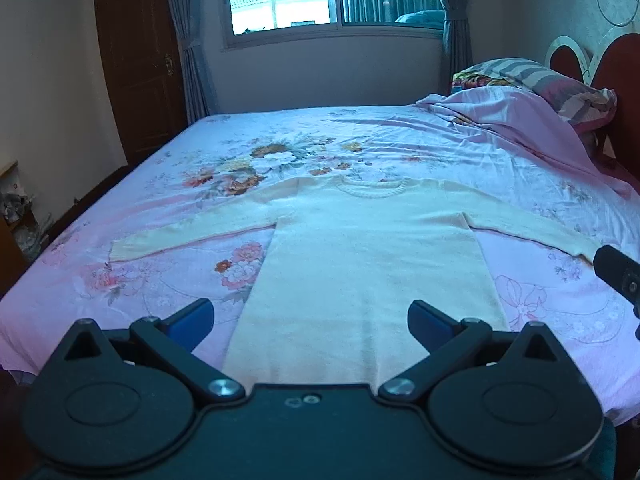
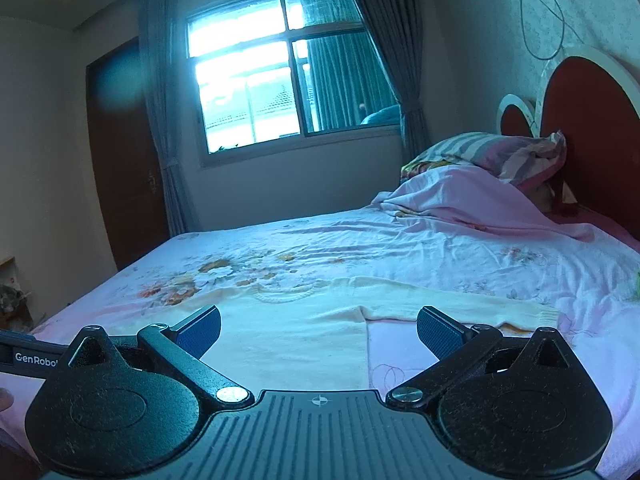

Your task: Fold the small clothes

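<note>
One cream sweater point(image 1: 360, 264) lies flat at the centre of the left wrist view, on one floral bedsheet point(image 1: 160, 280), both sleeves spread sideways. Left gripper point(image 1: 311, 322), bottom centre: two blue-padded fingers set wide apart, holding nothing. Right gripper point(image 2: 319, 330), bottom centre of the right wrist view: likewise spread wide and empty, above the sweater's right side. One window point(image 2: 280, 76) upper centre; one striped pillow point(image 2: 492, 152) at right. Legible lettering at the left edge reads "GenRobo" point(image 2: 36, 358).
</note>
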{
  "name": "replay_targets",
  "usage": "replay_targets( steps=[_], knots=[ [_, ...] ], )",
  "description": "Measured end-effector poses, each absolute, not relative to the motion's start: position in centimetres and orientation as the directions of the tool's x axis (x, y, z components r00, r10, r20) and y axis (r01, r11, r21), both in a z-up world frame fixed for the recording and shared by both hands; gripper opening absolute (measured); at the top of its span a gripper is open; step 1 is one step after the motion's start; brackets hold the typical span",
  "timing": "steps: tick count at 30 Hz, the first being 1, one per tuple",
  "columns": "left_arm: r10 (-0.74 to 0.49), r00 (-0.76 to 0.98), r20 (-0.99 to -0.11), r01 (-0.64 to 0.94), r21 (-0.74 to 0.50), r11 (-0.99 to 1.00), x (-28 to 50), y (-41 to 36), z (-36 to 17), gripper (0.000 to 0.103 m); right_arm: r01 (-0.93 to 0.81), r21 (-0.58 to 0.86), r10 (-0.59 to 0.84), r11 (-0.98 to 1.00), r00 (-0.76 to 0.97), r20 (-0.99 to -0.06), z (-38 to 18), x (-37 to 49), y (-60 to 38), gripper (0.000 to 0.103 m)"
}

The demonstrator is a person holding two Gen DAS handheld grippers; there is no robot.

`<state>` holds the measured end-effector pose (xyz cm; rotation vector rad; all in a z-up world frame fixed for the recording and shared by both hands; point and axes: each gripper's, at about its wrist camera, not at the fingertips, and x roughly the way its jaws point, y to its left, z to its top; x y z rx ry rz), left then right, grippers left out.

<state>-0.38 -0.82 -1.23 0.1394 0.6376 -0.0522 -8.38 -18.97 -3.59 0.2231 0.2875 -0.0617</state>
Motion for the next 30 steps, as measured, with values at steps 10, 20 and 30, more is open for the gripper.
replay_targets(
  steps=[10, 20, 30],
  knots=[
    [0.003, 0.794, -0.608, 0.073, 0.100, 0.992, -0.07, -0.46, -1.23, 0.101, 0.083, 0.198, -0.025, 0.977, 0.959, -0.281, -4.18, -8.12, -18.82, 0.103],
    [0.017, 0.793, -0.609, 0.065, 0.112, 0.992, 0.03, -0.44, -1.34, 0.101, 0.061, 0.191, -0.005, 0.980, 0.959, -0.283, -4.12, -7.99, -18.62, 0.103],
    [0.024, 0.791, -0.611, 0.056, 0.111, 0.992, 0.12, -0.31, -1.59, 0.101, 0.064, 0.193, -0.006, 0.979, 0.958, -0.287, -4.52, -7.85, -18.92, 0.103]
  ],
)
